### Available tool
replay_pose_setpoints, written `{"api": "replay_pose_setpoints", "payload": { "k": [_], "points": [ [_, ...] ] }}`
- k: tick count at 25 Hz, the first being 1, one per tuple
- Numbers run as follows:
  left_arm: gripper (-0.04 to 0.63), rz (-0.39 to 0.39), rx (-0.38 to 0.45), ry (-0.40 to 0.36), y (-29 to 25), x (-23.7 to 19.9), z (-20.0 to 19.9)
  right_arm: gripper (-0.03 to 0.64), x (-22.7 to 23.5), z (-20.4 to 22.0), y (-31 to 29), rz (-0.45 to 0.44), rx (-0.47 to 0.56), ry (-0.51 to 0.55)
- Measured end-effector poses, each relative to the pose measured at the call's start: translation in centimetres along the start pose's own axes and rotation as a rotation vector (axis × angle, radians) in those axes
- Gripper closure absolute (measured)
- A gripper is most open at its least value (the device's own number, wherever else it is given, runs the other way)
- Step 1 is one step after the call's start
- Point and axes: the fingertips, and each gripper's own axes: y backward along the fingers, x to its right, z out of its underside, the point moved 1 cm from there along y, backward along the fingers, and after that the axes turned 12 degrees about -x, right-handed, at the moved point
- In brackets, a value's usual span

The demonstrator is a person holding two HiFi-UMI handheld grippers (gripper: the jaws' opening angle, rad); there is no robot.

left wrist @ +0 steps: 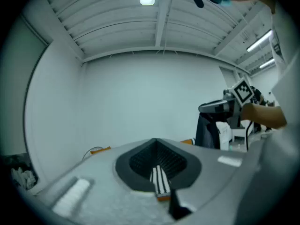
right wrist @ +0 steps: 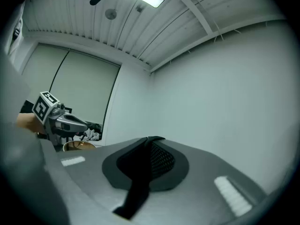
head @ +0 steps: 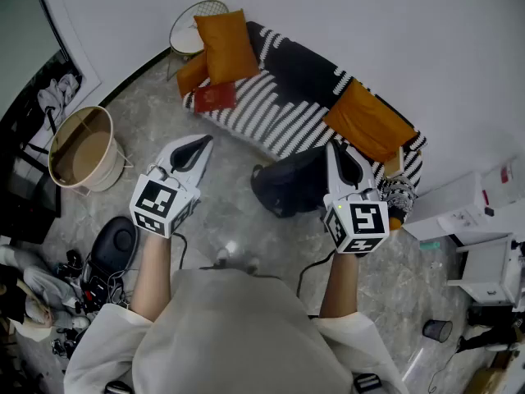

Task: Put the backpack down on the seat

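Observation:
A black backpack (head: 287,183) hangs in front of the sofa (head: 279,109), which has a black-and-white striped cover and serves as the seat. My right gripper (head: 334,150) is shut on the backpack's black strap (right wrist: 136,191), which runs down out of the closed jaws. The left gripper view shows the backpack (left wrist: 206,130) hanging under the right gripper (left wrist: 220,108). My left gripper (head: 205,144) is held level to the left of the bag, apart from it, its jaws shut with nothing in them. A sliver of striped sofa (left wrist: 160,179) shows through them.
Orange cushions (head: 225,43) (head: 369,121) and a small red one (head: 215,97) lie on the sofa. A round tan bin (head: 82,150) stands at the left, with a wire side table (head: 197,19) behind the sofa's end. White furniture (head: 476,212) is at the right, and dark clutter (head: 115,249) lies on the floor at the left.

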Motion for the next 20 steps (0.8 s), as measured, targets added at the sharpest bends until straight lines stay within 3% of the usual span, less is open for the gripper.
{"api": "replay_pose_setpoints", "payload": {
  "k": [14, 20],
  "points": [
    [0.591, -0.072, -0.006, -0.031, -3.1, 4.3, -0.7, 0.607, 3.5, 2.1, 1.6, -0.088, 0.03, 0.001],
    [0.591, -0.045, -0.056, -0.039, -5.1, 6.0, 0.0, 0.607, 5.6, 3.3, 0.6, -0.081, -0.012, -0.005]
  ]
}}
